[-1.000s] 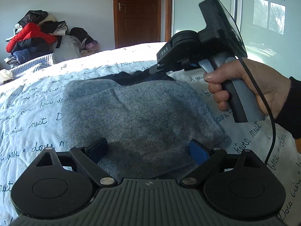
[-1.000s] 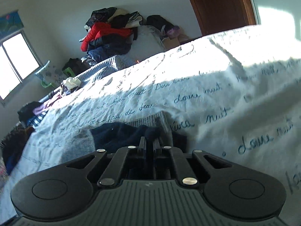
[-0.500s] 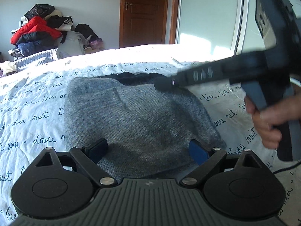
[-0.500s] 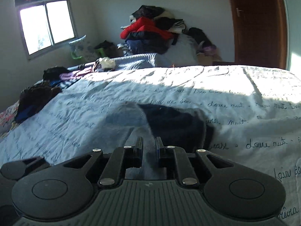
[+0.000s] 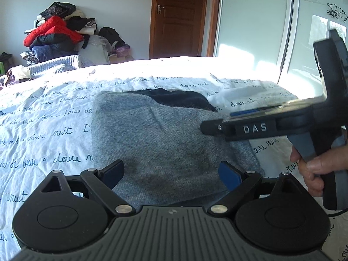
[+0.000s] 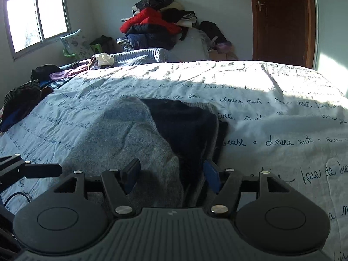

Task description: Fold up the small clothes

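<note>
The right tool point(image 6: 170, 176), clamped shut half a second ago, now stands wide, and it has drawn back from the far edge of the sweater point(image 5: 161, 139) toward its right side.

Left wrist view: the left tool point(image 5: 171, 174) hangs wide over the near hem of the grey sweater, holding nothing, its fingers point(image 5: 113, 171) just above the knit. The sweater lies folded on the bed point(image 5: 43, 117), a navy panel showing at its far edge. The right tool point(image 5: 217, 128) reaches in from the right, low over the sweater's right side, probably freed after laying a fold down.

Right wrist view: the right tool is spread wide and empty, straddling the seam where grey meets navy on the sweater point(image 6: 121, 139). The left tool's tip point(image 6: 43, 170) juts in at the left edge. The quilt around the sweater is bare; a pile of clothes point(image 6: 156, 24) sits beyond the bed, with more garments point(image 6: 24, 102) at its left edge, well apart. Nothing blocks the next fold.
</note>
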Motion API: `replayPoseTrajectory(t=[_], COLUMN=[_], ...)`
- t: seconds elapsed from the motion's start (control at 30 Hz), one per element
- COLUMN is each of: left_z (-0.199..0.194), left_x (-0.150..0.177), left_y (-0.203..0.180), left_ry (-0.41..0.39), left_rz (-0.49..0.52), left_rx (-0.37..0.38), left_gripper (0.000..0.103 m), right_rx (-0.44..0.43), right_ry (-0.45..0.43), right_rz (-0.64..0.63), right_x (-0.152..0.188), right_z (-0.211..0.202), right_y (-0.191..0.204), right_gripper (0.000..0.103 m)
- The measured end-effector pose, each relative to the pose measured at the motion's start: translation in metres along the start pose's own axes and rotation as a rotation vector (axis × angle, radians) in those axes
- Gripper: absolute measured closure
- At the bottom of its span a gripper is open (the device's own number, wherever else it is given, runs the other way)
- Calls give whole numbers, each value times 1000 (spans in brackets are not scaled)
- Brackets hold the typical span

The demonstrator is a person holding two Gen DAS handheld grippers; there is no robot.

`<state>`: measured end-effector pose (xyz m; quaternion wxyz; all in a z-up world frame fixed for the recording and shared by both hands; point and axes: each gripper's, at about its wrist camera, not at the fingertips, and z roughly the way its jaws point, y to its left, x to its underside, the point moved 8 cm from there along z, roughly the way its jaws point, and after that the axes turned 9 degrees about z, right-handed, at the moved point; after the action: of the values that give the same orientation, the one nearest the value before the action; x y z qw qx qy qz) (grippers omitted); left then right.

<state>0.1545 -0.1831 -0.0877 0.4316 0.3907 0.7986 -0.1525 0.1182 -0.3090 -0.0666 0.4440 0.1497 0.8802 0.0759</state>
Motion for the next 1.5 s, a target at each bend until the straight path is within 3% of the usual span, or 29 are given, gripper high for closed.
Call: replayPoseTrajectory(t=[0.1, 0.17, 0.27, 0.33, 0.43, 0.57, 0.73, 0.9, 0.93, 0.97, 1.0, 1.03, 1.07, 1.17, 1.27, 1.4, 1.5], left_z=[-9, -12, -9, -3, 18, 45, 66, 80, 78, 78, 79, 80, 81, 76, 55, 16, -8], left_x=[-4, -8, -8, -2, 14, 30, 18, 8, 9, 11, 15, 21, 24, 19, 0, -9, 6], left_y=[13, 34, 74, 100, 129, 130, 119, 107, 105, 104, 105, 110, 115, 122, 122, 130, 128], left_ry=[-38, -60, -60, -55, 4, 47, -2, -25, -30, -24, -9, 3, -1, -10, -47, -78, -53], left_rz=[11, -11, -151, -288, -521, -668, -664, -641, -624, -609, -598, -605, -634, -651, -553, -561, -565], left_rx=[-33, -67, -52, 10, 163, 355, 464, 491, 481, 470, 453, 436, 448, 430, 370, 365, 369], left_gripper=[11, 10, 9, 8, 8, 8, 8, 9, 21, 41, 52, 66, 71, 77, 79, 79, 79], right_rx=[-7, -25, -71, -120, -225, -393, -485, -510, -491, -467, -448, -435, -440, -478, -467, -547, -576], right_ry=[-19, -40, -31, 16, 72, 123, 115, 121, 131, 136, 139, 148, 160, 165, 154, 138, 156], right_rz=[45, 110, 235, 322, 440, 542, 566, 519, 478, 441, 419, 427, 475, 621, 639, 690, 666], right_x=[1, -2, -3, 1, 13, 24, 14, 4, 4, 6, 7, 9, 10, 10, 5, 0, 8], right_z=[-6, -12, -12, -6, 5, 19, 38, 59, 61, 61, 61, 61, 62, 63, 59, 42, 27], right_y=[-8, -19, -41, -55, -65, -62, -54, -36, -31, -26, -24, -25, -29, -41, -34, -20, -6], right_gripper=[37, 21, 19, 19, 19, 18, 17, 17, 18, 21, 27, 46, 61, 70, 72, 72, 72])
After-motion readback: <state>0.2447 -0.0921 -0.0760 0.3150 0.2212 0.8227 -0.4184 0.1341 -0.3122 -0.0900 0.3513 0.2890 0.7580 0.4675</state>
